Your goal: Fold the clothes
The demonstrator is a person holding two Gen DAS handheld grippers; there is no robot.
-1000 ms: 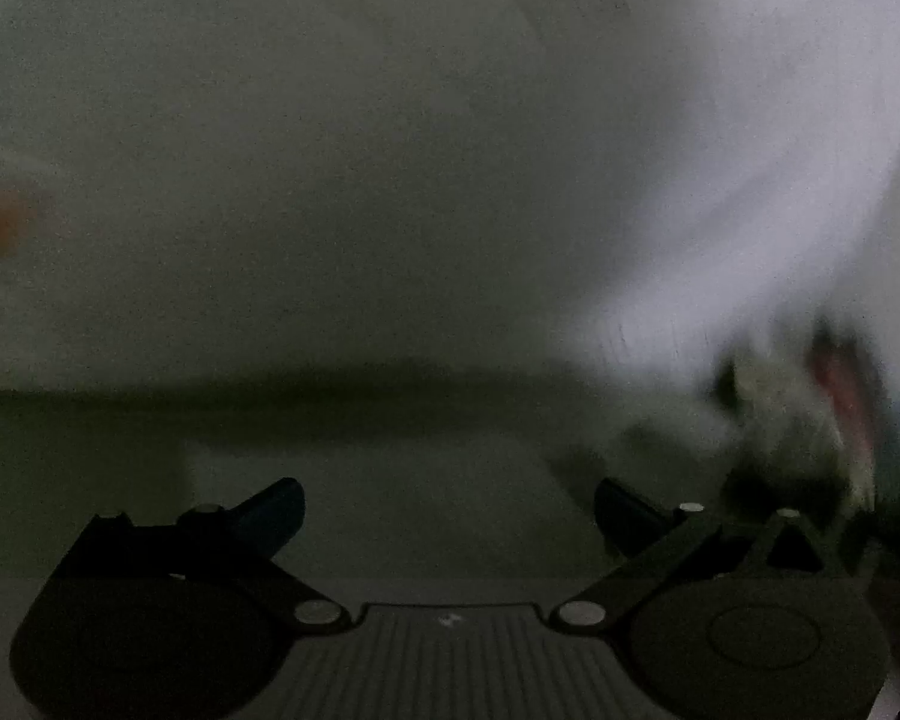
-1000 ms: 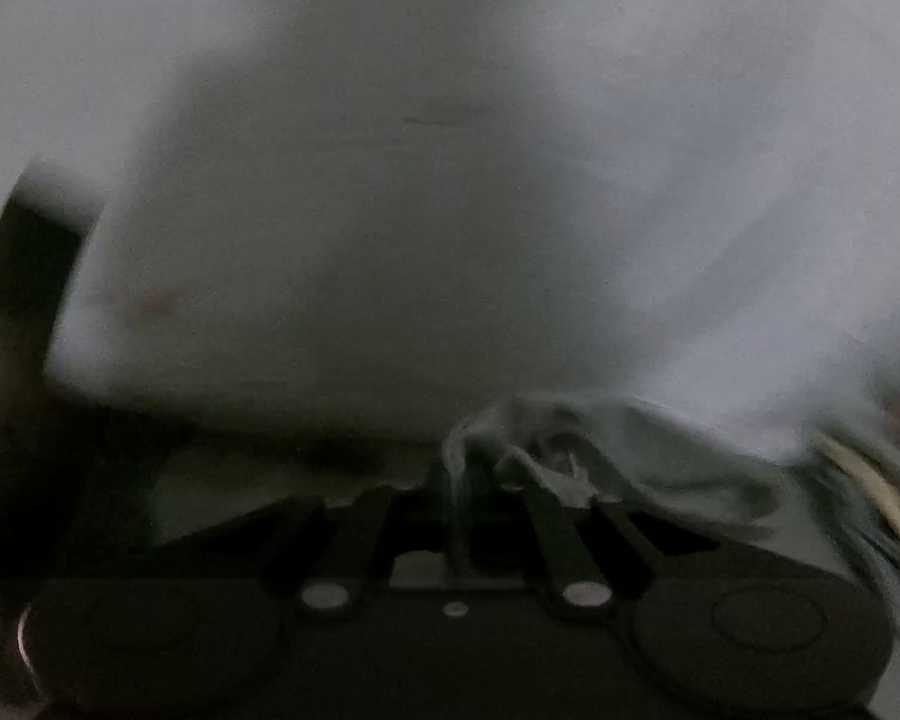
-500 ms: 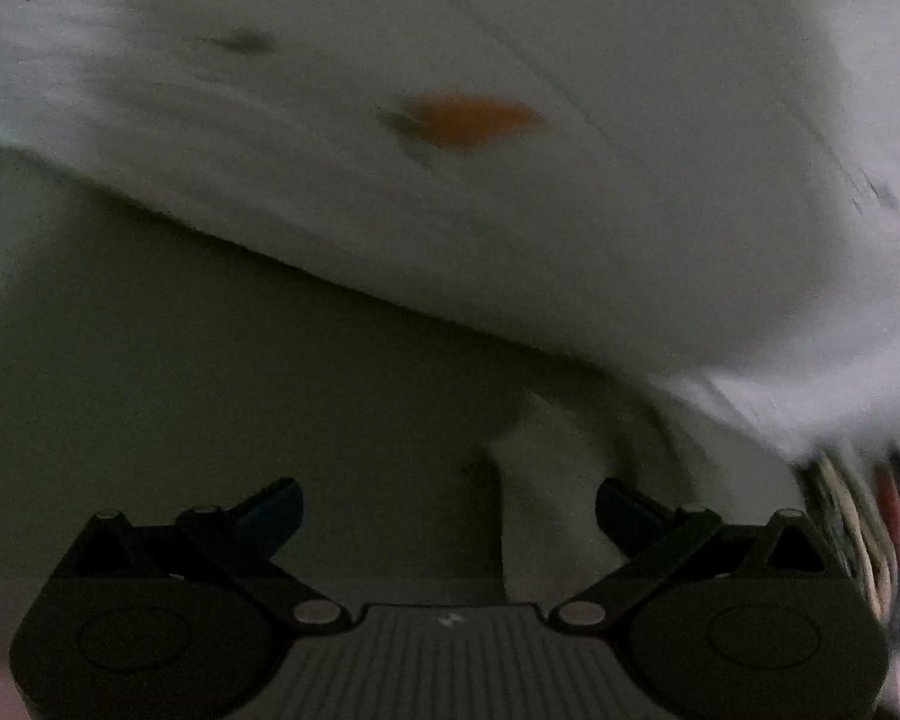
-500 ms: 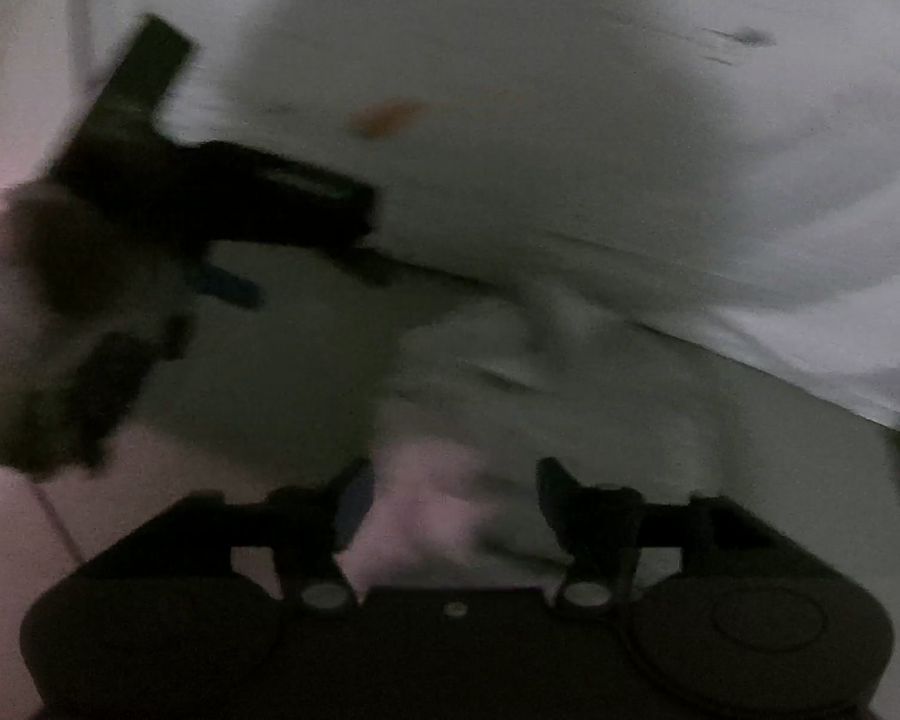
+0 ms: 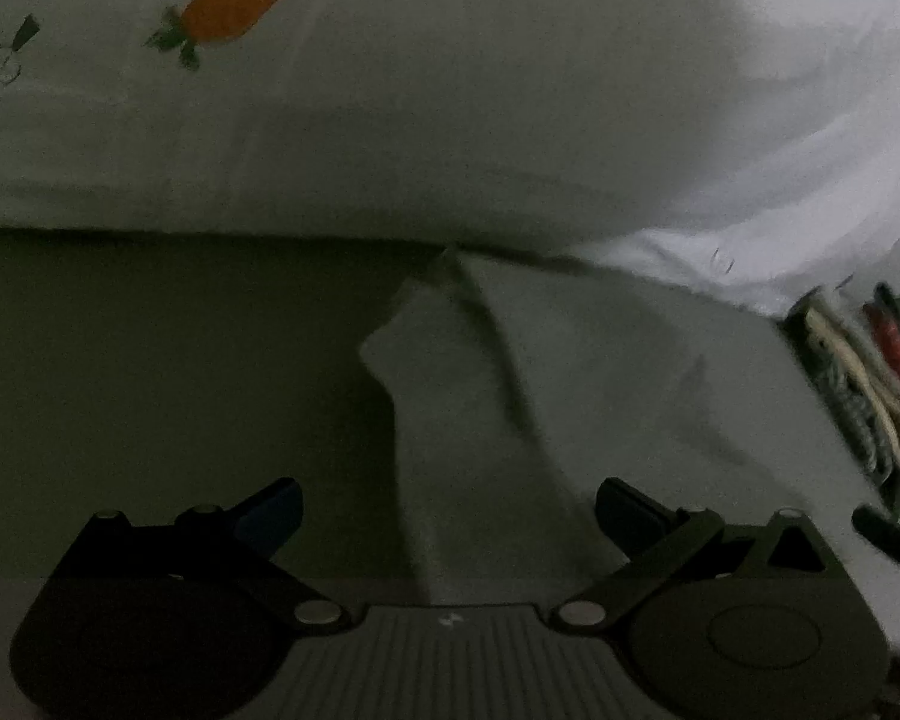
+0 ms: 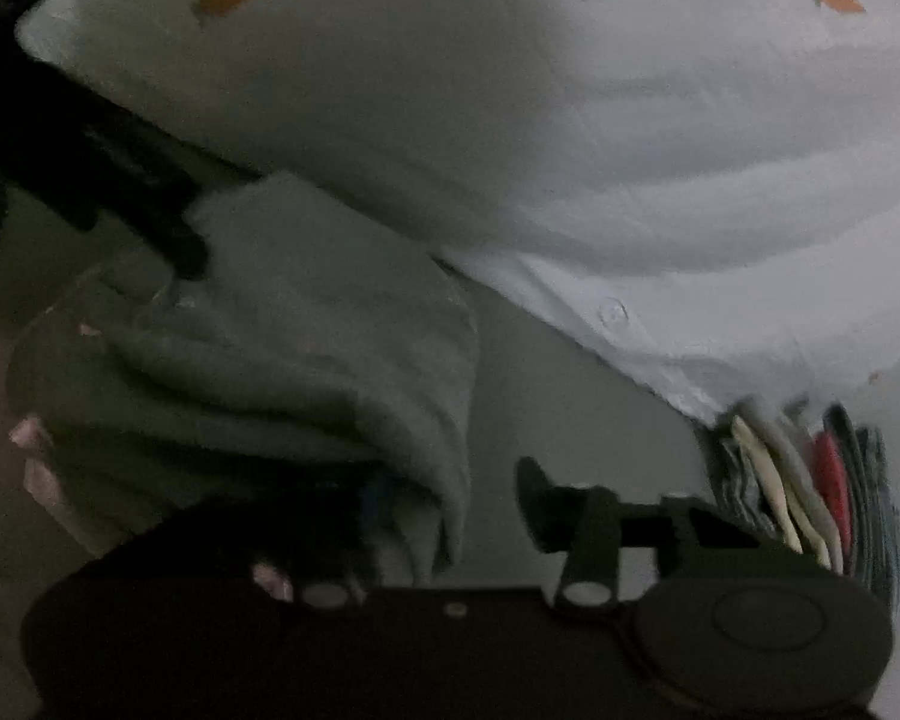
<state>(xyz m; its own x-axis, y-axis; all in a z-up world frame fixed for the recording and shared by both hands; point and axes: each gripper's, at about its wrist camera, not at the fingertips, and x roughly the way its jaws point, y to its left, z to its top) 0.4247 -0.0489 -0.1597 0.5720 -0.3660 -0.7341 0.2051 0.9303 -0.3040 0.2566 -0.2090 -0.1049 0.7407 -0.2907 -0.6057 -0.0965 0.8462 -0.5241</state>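
Note:
A grey folded garment [image 5: 570, 372] lies on the pale surface in front of a white pillow with carrot prints [image 5: 450, 108]. My left gripper [image 5: 450, 510] is open, its fingers either side of the garment's near edge. In the right wrist view the same garment [image 6: 306, 348] lies in thick folds at the left, draped over the left finger. My right gripper [image 6: 450, 498] is open; only its right finger [image 6: 537, 498] shows clearly. The left gripper's dark body [image 6: 126, 180] reaches in at the garment's far corner.
A stack of folded patterned clothes [image 5: 870, 390] stands on edge at the right, below the pillow; it also shows in the right wrist view [image 6: 810, 492]. The pillow [image 6: 570, 120] fills the far side. Bare surface [image 5: 150, 360] lies left of the garment.
My right gripper was shut on the grey garment a second ago and has opened, letting it go. Both grippers have drawn back, and the garment now lies folded on the surface.

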